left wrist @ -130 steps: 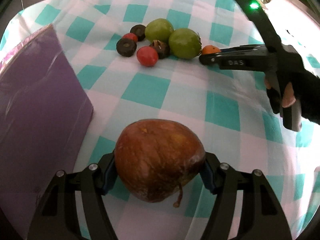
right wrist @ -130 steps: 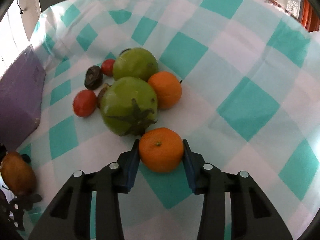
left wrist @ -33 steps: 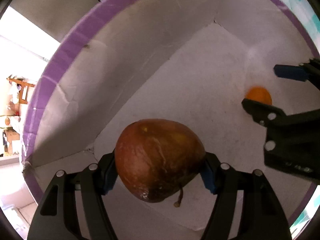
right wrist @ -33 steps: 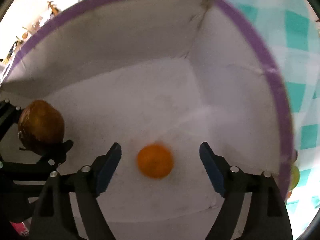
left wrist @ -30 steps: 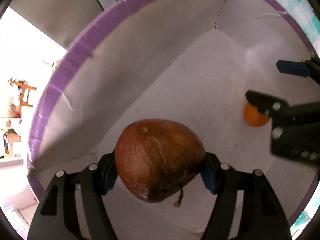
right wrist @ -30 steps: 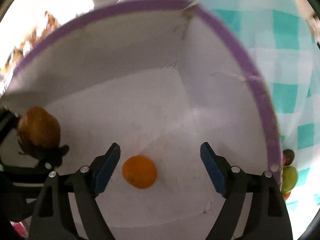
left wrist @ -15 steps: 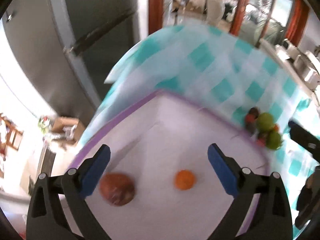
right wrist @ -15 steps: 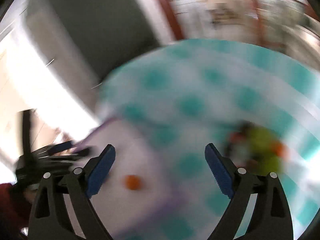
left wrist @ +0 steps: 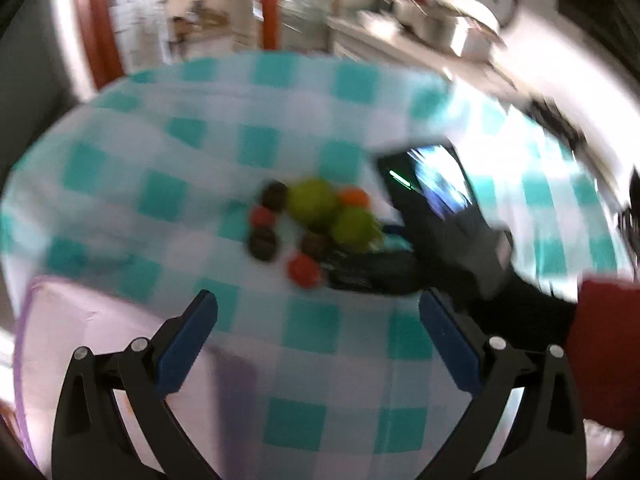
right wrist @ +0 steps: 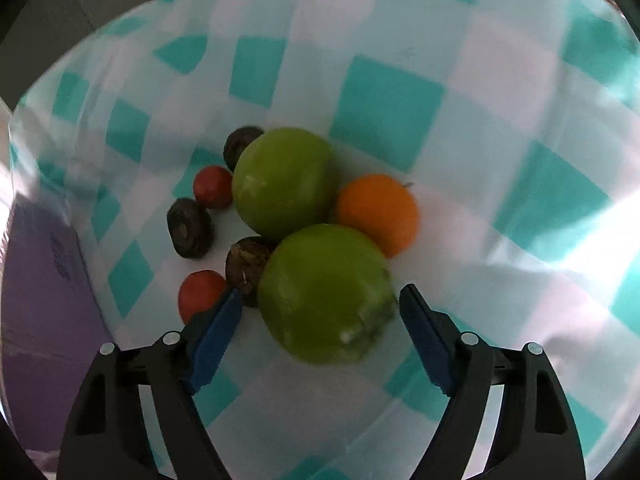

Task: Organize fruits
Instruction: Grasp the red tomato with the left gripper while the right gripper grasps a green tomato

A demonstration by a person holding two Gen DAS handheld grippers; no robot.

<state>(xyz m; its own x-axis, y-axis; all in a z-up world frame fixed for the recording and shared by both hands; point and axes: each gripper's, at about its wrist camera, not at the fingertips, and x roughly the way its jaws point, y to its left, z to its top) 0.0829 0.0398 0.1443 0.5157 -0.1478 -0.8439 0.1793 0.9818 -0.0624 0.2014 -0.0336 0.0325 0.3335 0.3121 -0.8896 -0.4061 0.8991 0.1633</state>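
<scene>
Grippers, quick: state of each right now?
Left gripper: open, empty.
Right gripper: open, jaws just closing around the near green fruit, not gripping yet.

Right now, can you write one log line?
left gripper: open, empty | right gripper: closing around near green fruit, not gripping

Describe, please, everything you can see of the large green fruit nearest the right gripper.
The near green fruit is round, smooth and glossy, yellow-green, with a pale blemish low on its skin. It rests on the checked tablecloth, the front one of the pile. It sits against a second green fruit behind it, an orange and a dark brown fruit. It lies between the right gripper fingers; the jaws have just been closing, with gaps visible on both sides.
</scene>
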